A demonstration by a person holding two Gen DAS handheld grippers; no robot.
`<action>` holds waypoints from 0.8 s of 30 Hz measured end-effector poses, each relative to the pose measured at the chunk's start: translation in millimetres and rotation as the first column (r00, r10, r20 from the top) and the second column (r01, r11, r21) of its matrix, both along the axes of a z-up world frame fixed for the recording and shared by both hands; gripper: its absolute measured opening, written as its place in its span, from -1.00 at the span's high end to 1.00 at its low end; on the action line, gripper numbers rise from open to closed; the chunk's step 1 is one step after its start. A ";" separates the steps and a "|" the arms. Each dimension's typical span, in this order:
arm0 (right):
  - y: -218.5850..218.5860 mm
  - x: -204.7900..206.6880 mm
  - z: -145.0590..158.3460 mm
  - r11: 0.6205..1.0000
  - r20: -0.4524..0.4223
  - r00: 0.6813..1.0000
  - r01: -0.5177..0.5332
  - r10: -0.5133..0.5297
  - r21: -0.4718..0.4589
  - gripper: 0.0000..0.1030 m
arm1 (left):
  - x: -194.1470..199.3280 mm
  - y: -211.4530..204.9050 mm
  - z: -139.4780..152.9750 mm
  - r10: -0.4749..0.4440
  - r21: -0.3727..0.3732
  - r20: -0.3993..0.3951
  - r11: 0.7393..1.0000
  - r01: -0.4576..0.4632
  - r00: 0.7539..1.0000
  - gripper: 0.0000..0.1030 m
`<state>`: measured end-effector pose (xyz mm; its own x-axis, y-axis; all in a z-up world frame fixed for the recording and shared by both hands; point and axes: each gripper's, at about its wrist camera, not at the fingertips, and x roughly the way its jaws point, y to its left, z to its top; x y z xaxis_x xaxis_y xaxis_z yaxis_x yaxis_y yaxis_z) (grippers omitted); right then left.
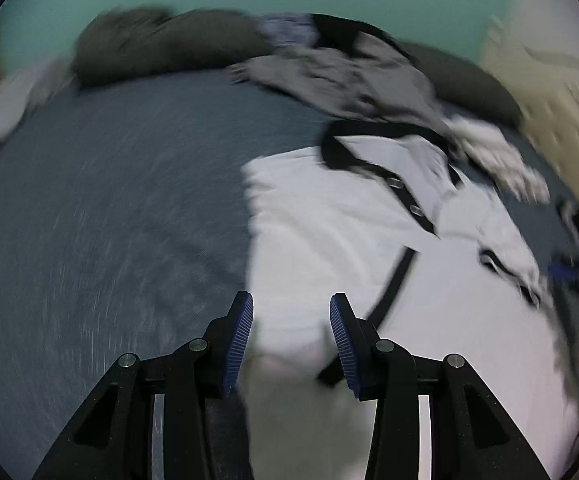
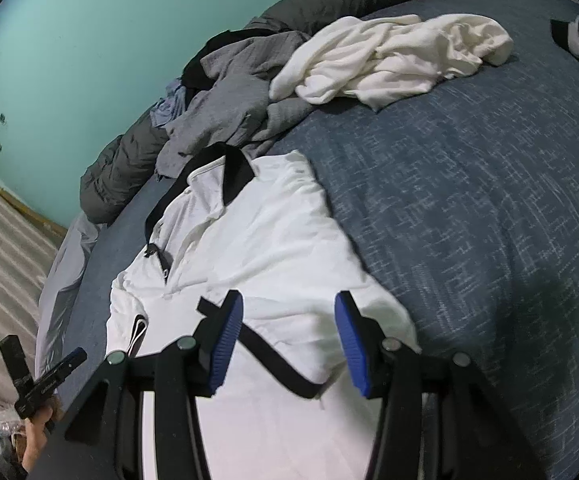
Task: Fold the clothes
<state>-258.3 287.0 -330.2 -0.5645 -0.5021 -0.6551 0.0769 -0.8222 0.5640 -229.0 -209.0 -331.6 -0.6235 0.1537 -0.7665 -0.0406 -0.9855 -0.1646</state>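
A white polo shirt point(image 1: 329, 220) point(image 2: 273, 240) with a black collar and black trim lies spread on the blue bed cover point(image 1: 109, 200) point(image 2: 469, 200). In the blurred left wrist view, my left gripper point(image 1: 291, 340) hangs over the shirt's left edge with its jaws apart. White cloth shows between the pads, which do not press on it. My right gripper point(image 2: 289, 340) stands open over the shirt's lower part, a black trim strip running beneath its fingers. The left gripper point(image 2: 43, 354), held by a hand, shows at the lower left of the right wrist view, off the bed's side.
A crumpled grey garment point(image 2: 229, 112) and a cream-white one point(image 2: 389, 60) lie heaped beyond the shirt. A dark grey duvet point(image 2: 121, 168) runs along the teal wall point(image 2: 69, 40). Striped flooring point(image 2: 1, 232) lies left of the bed.
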 end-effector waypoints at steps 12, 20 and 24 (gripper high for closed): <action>-81.3 17.9 6.1 0.961 -0.018 0.960 -0.277 0.278 0.016 0.06 | 20.7 -59.9 -40.9 0.249 0.321 -0.008 0.918 -0.233 0.969 0.18; -158.3 -9.3 10.7 0.907 0.040 0.907 -0.420 0.419 0.022 0.06 | 18.4 -47.7 -57.5 0.184 0.396 0.022 0.901 -0.178 0.983 0.19; -205.3 -24.7 5.3 0.876 0.087 0.876 -0.479 0.474 0.057 0.06 | 18.1 -49.4 -62.7 0.179 0.423 0.034 0.889 -0.177 0.983 0.53</action>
